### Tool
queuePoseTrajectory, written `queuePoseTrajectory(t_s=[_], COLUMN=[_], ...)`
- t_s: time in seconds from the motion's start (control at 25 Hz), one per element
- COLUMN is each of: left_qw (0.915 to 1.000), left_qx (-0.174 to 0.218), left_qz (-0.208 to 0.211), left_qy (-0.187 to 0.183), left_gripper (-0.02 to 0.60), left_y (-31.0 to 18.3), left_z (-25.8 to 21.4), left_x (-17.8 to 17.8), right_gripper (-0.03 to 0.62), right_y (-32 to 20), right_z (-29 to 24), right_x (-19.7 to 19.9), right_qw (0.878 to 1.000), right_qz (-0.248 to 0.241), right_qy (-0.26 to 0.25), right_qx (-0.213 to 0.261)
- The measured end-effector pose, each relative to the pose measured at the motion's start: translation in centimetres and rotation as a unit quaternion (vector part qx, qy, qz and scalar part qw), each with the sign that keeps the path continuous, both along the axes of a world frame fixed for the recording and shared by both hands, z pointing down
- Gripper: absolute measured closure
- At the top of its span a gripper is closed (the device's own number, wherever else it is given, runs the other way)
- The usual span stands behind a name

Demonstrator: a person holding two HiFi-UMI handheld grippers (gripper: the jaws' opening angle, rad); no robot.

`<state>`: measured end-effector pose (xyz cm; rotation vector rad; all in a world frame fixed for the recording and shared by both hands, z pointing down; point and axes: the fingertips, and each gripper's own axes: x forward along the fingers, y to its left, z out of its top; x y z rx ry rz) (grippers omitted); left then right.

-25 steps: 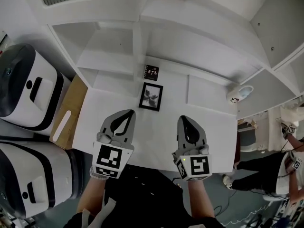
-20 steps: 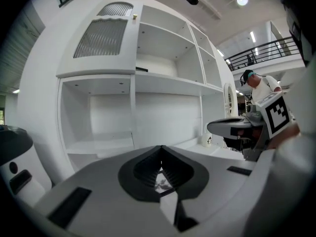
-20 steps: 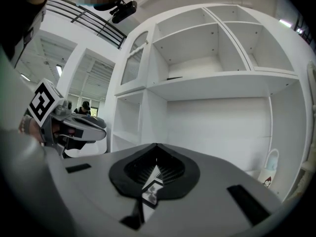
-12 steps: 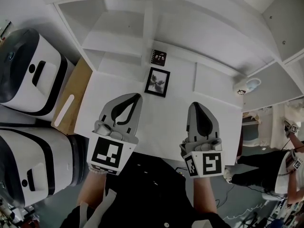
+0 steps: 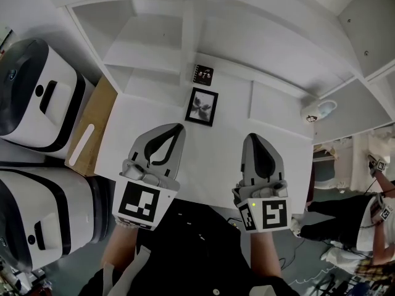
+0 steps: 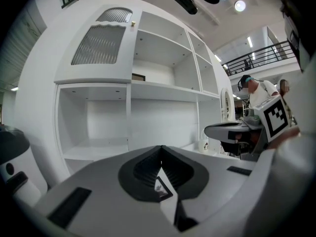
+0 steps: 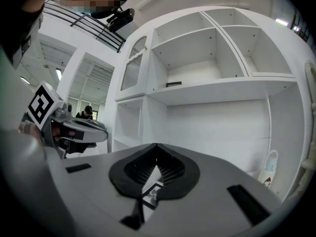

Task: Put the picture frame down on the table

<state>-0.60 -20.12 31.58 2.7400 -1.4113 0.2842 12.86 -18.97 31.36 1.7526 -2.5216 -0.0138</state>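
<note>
Grey smooth plastic is seen on the left gripper (image 5: 178, 127), whose jaws are pressed together with nothing held. A rectangular black picture frame (image 5: 202, 106) is laid flat on the white matte table (image 5: 131, 128), ahead of both grippers and touched by neither. The right gripper (image 5: 254, 137) is likewise closed and empty.

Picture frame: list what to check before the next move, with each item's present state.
1. Frame lies flat on the table, picture side up: ok.
2. Left hand-held gripper shut, nothing in it: ok.
3. Right hand-held gripper shut, nothing in it: ok.
4. Both hand-held grippers apart from the frame, on its near side: ok.
5. Frame apart from the small black card behind it: ok.
6. Frame's glass undamaged: cannot tell.
</note>
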Motion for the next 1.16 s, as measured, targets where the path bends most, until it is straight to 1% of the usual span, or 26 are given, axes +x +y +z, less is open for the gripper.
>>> queuePoseTrajectory(t_s=[0.56, 1.16], left_qw=[1.0000, 0.9998], left_qx=[-0.006, -0.009], left_qz=[0.006, 0.013], left_qy=[-0.001, 0.009], left_gripper=[0.580, 0.580], left_y=[0.2, 0.5], left_z=[0.4, 0.5], left_x=[0.3, 0.5], right_gripper=[0.592, 0.592], right_y=[0.2, 0.3], right_z=[0.4, 1.2], right_x=[-0.2, -0.5], right_qw=[1.000, 1.000], right_qz=[-0.006, -0.006], right_qy=[0.001, 0.009], right_qx=[-0.010, -0.022])
